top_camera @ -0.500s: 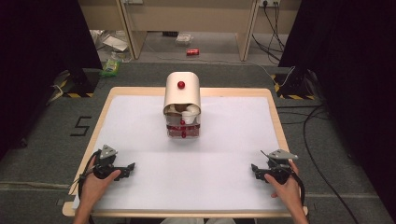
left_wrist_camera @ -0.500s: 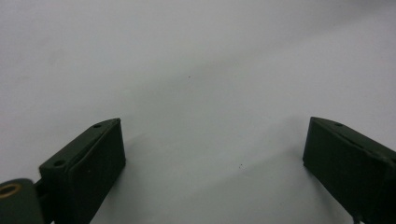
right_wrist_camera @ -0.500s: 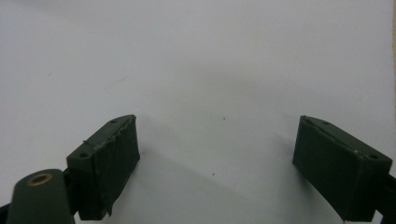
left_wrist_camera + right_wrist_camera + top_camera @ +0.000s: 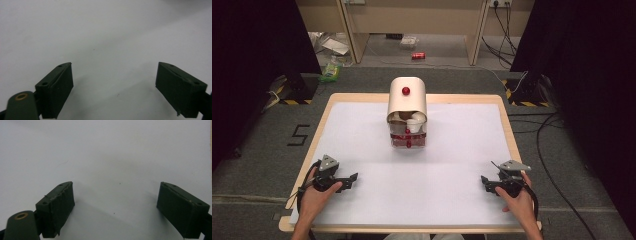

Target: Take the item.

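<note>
A cream roll-top box (image 4: 407, 104) with a red knob (image 4: 405, 91) stands at the table's far middle. Its front shows a clear lower part (image 4: 408, 139) with red items and pale cups inside. My left gripper (image 4: 351, 178) rests on the white table surface (image 4: 422, 170) near the front left, held by a hand, jaws pointing right. Its jaws (image 4: 115, 90) stand wide apart with only bare white surface between them. My right gripper (image 4: 485, 181) rests near the front right, jaws pointing left. Its jaws (image 4: 116, 211) are equally wide, with nothing between them.
The table has a wooden rim (image 4: 510, 135). Beyond it on the floor lie a red can (image 4: 418, 55), scattered packaging (image 4: 331, 67) and cables (image 4: 552, 145). Dark curtains flank both sides.
</note>
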The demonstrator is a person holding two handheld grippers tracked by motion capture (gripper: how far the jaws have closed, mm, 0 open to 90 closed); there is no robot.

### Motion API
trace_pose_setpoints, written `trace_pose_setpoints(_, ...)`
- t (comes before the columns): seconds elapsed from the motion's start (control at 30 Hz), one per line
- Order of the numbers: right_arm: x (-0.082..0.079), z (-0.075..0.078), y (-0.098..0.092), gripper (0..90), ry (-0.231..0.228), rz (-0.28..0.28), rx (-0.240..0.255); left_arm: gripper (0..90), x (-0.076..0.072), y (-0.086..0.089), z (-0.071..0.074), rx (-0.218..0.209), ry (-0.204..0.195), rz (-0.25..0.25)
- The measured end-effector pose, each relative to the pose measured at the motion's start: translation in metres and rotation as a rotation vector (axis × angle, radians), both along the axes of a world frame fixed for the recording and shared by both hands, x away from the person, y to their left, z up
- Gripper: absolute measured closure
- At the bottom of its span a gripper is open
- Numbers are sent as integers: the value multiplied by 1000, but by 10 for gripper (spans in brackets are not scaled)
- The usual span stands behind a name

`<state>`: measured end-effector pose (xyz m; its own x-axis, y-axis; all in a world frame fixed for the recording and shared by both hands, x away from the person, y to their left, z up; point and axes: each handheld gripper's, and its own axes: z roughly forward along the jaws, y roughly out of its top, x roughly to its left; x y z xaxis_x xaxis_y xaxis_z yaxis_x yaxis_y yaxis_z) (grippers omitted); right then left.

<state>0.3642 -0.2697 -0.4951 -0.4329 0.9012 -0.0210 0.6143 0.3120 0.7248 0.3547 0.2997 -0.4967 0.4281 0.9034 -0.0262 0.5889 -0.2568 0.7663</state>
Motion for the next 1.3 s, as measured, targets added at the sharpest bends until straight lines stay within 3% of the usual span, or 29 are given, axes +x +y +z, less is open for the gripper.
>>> trace_pose_setpoints(0.23,0,0,0,147,0,1,0,152,-5,-11,9,-32,-28,-32)
trace_pose_setpoints(0.63,1,0,-1,146,0,4,0,152,-13,-37,41,-93,-119,-118)
trace_pose_setpoints(1.03,1,0,-1,145,-1,7,1,152,-9,-52,60,-123,-152,-155)
trace_pose_setpoints(1.3,1,0,-1,145,0,6,3,152,-5,-66,78,-170,-195,-221)
